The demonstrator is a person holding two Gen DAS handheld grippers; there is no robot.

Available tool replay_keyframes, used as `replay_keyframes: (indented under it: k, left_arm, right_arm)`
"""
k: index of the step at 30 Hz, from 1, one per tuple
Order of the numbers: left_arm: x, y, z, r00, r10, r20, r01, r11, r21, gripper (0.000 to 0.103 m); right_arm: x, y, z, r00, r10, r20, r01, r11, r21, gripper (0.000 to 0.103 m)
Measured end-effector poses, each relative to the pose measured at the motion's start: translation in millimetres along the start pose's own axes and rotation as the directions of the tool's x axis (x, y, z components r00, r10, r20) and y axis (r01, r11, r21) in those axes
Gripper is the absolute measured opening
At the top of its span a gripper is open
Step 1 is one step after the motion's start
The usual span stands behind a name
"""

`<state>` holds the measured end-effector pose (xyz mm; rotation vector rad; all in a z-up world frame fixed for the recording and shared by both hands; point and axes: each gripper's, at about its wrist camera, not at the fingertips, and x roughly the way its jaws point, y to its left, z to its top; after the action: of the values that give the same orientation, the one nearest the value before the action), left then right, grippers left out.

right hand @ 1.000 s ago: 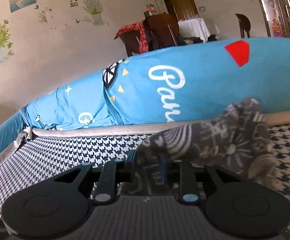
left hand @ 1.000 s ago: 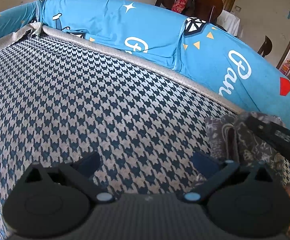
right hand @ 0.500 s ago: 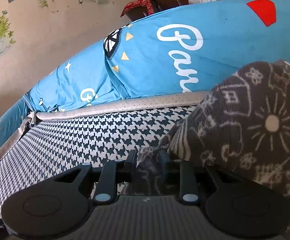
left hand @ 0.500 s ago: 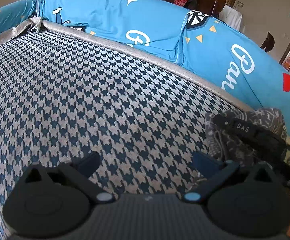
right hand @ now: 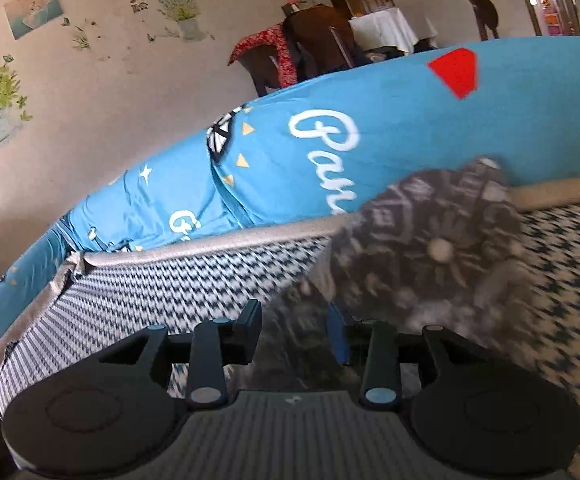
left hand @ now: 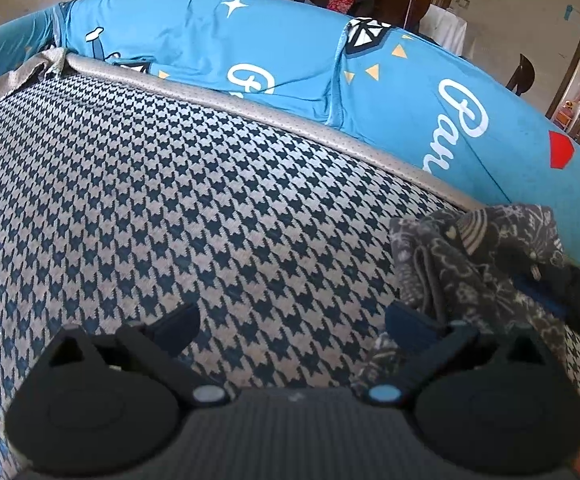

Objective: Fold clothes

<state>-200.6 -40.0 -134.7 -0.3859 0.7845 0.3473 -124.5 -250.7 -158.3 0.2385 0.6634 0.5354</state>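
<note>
A dark grey garment (left hand: 469, 256) with a pale pattern lies bunched on the houndstooth seat cushion (left hand: 170, 184), at the right of the left wrist view. My left gripper (left hand: 291, 326) is open over bare cushion, and its right finger (left hand: 405, 322) reaches the garment's left edge. My right gripper (right hand: 294, 334) is shut on a bunch of the garment (right hand: 429, 248), which trails off blurred to the upper right. In the left wrist view the right gripper (left hand: 561, 292) shows dark against the cloth.
A bright blue printed cover (left hand: 290, 48) (right hand: 369, 128) drapes the backrest behind the cushion, past a grey piped edge (left hand: 290, 120). Dark wooden chairs (right hand: 313, 40) and a white-clothed table (right hand: 385, 28) stand beyond. The cushion (right hand: 150, 292) stretches bare to the left.
The right gripper has swung and dropped, so the garment now sits lower and further off, blurred by motion. The left gripper has edged closer, its right finger now at the cloth.
</note>
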Motion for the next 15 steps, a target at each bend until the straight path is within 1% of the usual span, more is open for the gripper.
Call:
replay_keyframes:
  k: [5, 9, 12, 15]
  left_arm:
    - [-3.6, -5.8, 0.6, 0.999, 0.017, 0.028, -0.017, 1.0, 0.002, 0.103]
    - [-3.8, -4.3, 1.2, 0.999, 0.022, 0.023, -0.021, 1.0, -0.021, 0.103]
    - [-2.9, -4.6, 1.9, 0.999, 0.028, 0.026, -0.028, 0.999, -0.019, 0.103]
    - [-2.3, -4.2, 2.3, 0.999, 0.03, 0.025, -0.03, 0.999, -0.021, 0.103]
  right_arm:
    - [-20.4, -7.9, -16.7, 0.999, -0.037, -0.031, 0.037, 0.999, 0.009, 0.039]
    - [-26.4, -9.9, -25.6, 0.996, -0.076, -0.041, 0.076, 0.997, -0.007, 0.039]
    - [-30.2, -10.6, -32.0, 0.994, -0.102, -0.049, 0.101, 0.995, -0.02, 0.039]
    - [-22.7, -0.4, -33.3, 0.995, -0.07, -0.075, 0.066, 0.997, -0.048, 0.039]
